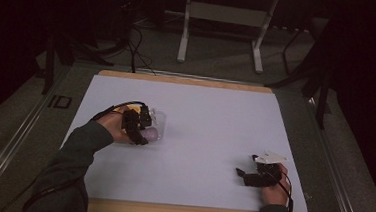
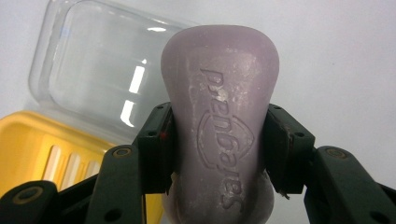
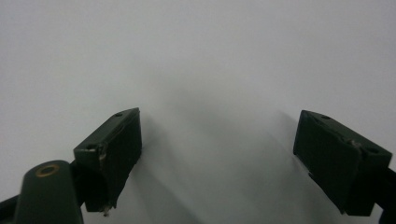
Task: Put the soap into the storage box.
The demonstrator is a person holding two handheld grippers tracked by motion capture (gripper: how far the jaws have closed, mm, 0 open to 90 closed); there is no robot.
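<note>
A: What is seen at the left of the surface (image 1: 200,112)?

B: A yellow soap tray (image 2: 42,149) and a clear plastic lid (image 2: 98,70) are found there, lying just beside each other. The left claw (image 2: 219,140) is held over them, and a lilac soap bar (image 2: 219,126) is pinched between its pads at the narrowed waist, lengthwise along the jaws. In the high view the bar (image 1: 150,133) is seen at the near edge of the clear lid (image 1: 159,120), with the left claw (image 1: 142,128) over it.

A: How is the bar expected to handle?

B: It is judged to be stiff and fairly light, with a dry, chalky skin, so little give is expected under the pads. A waxy surface of that kind can slip if squeezed on a rounded end. The waist is the better place to be gripped, since the swelling on either side would stop it from sliding out. Too hard a squeeze might mark the embossed lettering.

A: And the lid and tray?

B: Both are taken to be thin, light plastic, easily pushed along the smooth surface if bumped. Whether the bar is touching either cannot be told.

A: What is found further right?

B: The middle of the white sheet is bare. At the near right, the right claw (image 1: 247,171) is rested low on the surface, with its jaws spread wide. In its own view the right claw (image 3: 217,149) is seen with nothing between the pads.
</note>
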